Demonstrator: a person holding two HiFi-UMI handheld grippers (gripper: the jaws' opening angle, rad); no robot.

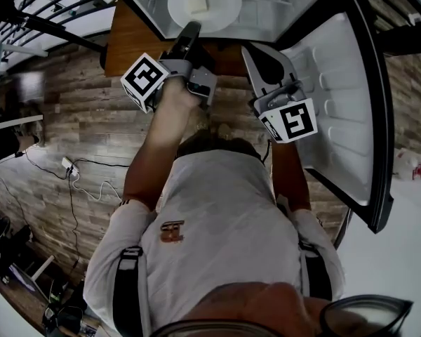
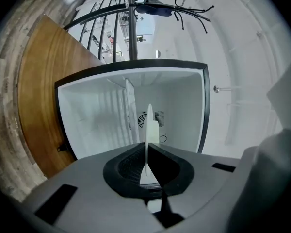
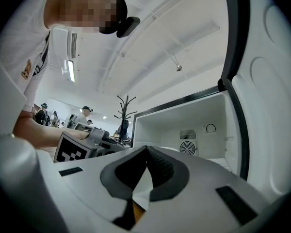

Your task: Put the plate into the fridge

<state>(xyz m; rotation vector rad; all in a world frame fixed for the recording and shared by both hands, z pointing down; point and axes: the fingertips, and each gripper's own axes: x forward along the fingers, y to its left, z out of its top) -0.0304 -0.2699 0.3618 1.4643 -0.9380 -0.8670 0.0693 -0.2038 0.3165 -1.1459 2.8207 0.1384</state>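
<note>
Left gripper (image 1: 191, 28) is seen clamped on the near rim of the white plate (image 1: 205, 2), with its jaws pressed against both faces of the rim. In the left gripper view the plate (image 2: 148, 130) is shown edge-on between the dark pads, reaching away from the left gripper (image 2: 147, 149) towards the back of the fridge (image 2: 97, 120). A small pale block (image 1: 198, 1) is carried on the plate, near its middle. In the head view the plate is held out level within the open front of the fridge (image 1: 266, 12), over the white interior. Whether it rests on the fridge floor cannot be told.

To the right, the right gripper (image 1: 248, 50) is held just beside the left one and is pointed into the same opening. Its jaws are closed together, with the pads meeting at their tips and nothing caught between them, as shown in the right gripper view (image 3: 146, 149). The fridge door (image 1: 344, 104) is swung fully open at the far right. A round fan vent (image 3: 187, 148) is set in the back wall of the fridge. A brown wooden surface (image 1: 130, 48) is seen to the left of the fridge. Beyond it, a black coat stand (image 2: 184, 11) is visible against the white room.
</note>
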